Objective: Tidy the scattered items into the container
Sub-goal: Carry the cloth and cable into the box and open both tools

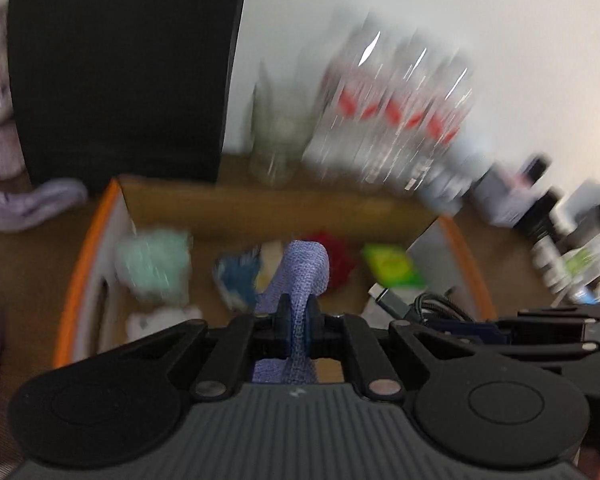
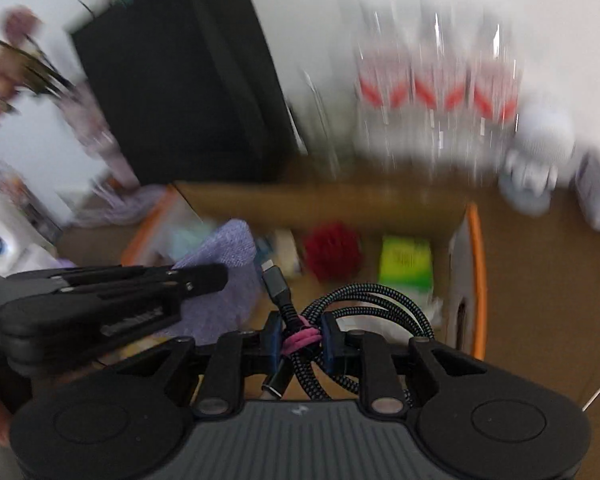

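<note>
My left gripper (image 1: pixel 298 322) is shut on a purple cloth (image 1: pixel 304 272) and holds it over the open cardboard box (image 1: pixel 260 204) with orange-edged flaps. My right gripper (image 2: pixel 300 338) is shut on a coiled braided cable (image 2: pixel 364 304) tied with a pink band, also above the box (image 2: pixel 320 200). In the right wrist view the left gripper (image 2: pixel 216 276) and its purple cloth (image 2: pixel 228 276) are at the left. Inside the box lie a red fluffy item (image 2: pixel 332 254), a green packet (image 2: pixel 406 260), a mint item (image 1: pixel 156 264) and a blue item (image 1: pixel 236 276). Both views are motion-blurred.
A black monitor (image 1: pixel 120 72) stands behind the box at the left. A pack of clear bottles with red labels (image 2: pixel 436 96) stands behind it at the right. A white figure (image 2: pixel 540 152) and small bottles (image 1: pixel 540 216) sit to the right. A lilac cloth (image 1: pixel 32 200) lies left of the box.
</note>
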`<act>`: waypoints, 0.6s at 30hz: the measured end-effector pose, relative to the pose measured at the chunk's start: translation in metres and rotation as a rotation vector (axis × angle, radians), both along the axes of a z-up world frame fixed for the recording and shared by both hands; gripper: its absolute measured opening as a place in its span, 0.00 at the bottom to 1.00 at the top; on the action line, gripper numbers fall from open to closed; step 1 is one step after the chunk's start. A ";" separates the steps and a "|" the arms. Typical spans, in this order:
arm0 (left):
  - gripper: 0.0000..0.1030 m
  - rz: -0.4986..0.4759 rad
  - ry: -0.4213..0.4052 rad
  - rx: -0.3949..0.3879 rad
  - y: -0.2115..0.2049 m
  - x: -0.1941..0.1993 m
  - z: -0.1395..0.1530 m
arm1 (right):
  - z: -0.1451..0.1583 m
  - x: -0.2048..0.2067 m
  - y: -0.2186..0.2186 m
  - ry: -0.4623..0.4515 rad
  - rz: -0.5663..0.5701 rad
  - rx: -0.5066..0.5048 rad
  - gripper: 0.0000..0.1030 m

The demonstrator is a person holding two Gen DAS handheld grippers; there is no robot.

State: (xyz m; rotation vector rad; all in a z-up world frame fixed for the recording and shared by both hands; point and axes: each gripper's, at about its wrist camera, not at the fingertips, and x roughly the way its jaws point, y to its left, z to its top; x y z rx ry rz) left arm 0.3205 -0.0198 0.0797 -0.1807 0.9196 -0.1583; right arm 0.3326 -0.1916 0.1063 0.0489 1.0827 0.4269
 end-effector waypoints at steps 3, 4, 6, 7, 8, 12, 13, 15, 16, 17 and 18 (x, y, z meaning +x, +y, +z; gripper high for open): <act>0.14 -0.003 0.092 -0.009 -0.006 0.010 -0.029 | -0.037 0.015 0.000 0.126 -0.046 -0.022 0.21; 0.25 -0.008 0.123 0.005 -0.008 0.013 -0.036 | -0.045 0.021 -0.001 0.159 -0.061 -0.033 0.22; 0.46 -0.010 0.195 0.039 -0.007 0.020 -0.046 | -0.055 0.032 -0.008 0.224 -0.092 -0.035 0.23; 0.51 -0.007 0.221 0.041 -0.003 0.022 -0.046 | -0.056 0.037 -0.012 0.253 -0.107 -0.024 0.29; 0.53 -0.006 0.229 0.028 0.002 0.022 -0.041 | -0.053 0.040 -0.016 0.273 -0.114 -0.013 0.40; 0.84 0.012 0.238 0.026 0.017 0.025 -0.014 | -0.029 0.045 -0.028 0.298 -0.116 0.016 0.67; 0.88 0.010 0.238 0.029 0.021 0.024 -0.007 | -0.024 0.045 -0.028 0.301 -0.117 0.004 0.79; 0.95 0.017 0.231 0.037 0.027 0.021 0.005 | -0.014 0.045 -0.026 0.297 -0.117 -0.035 0.86; 0.96 0.024 0.233 0.040 0.026 0.022 0.010 | -0.009 0.042 -0.025 0.297 -0.112 -0.049 0.86; 0.96 0.028 0.241 0.043 0.026 0.021 0.015 | -0.005 0.038 -0.022 0.297 -0.108 -0.063 0.86; 0.96 0.035 0.249 0.047 0.026 0.018 0.020 | -0.001 0.035 -0.020 0.290 -0.106 -0.077 0.86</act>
